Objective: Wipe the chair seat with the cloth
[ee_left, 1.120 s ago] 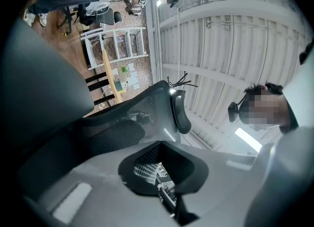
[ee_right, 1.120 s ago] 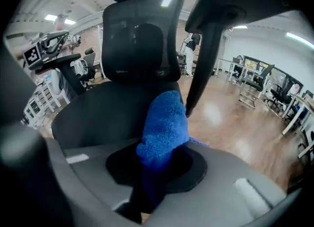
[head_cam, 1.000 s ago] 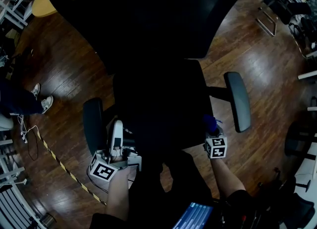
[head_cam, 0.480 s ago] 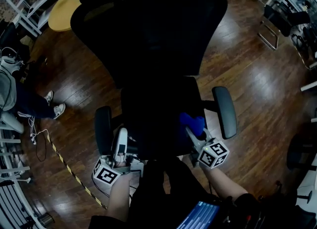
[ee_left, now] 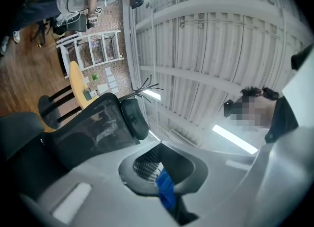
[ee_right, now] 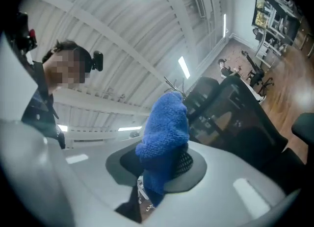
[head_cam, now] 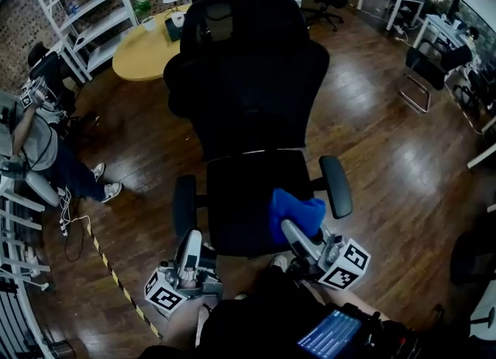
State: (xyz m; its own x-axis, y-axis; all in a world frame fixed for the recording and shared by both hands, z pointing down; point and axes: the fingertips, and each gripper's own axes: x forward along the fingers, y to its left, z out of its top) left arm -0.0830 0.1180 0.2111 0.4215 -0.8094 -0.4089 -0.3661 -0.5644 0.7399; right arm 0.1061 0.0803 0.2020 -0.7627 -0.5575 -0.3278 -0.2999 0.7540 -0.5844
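1. Cloth (head_cam: 296,214), blue and fluffy, is over the front part of the chair seat (head_cam: 240,195), on the side of the right gripper. I cannot tell if it presses on the seat.
2. Right gripper (head_cam: 293,233) has its jaws clenched on the cloth. In the right gripper view the cloth bulges out from between them.
3. Left gripper (head_cam: 189,241) is just in front of the seat's other front corner, near the armrest (head_cam: 184,204) and apart from the cloth. Its jaws are pressed together. A small blue piece shows where they meet, and I cannot tell what it is.
4. Black office chair has a tall backrest (head_cam: 248,78) and stands on a wooden floor (head_cam: 372,140).
5. Behind the chair is a round yellow table (head_cam: 143,55). A person (head_cam: 43,144) sits far to the left, and striped tape (head_cam: 116,280) runs over the floor near the left gripper.
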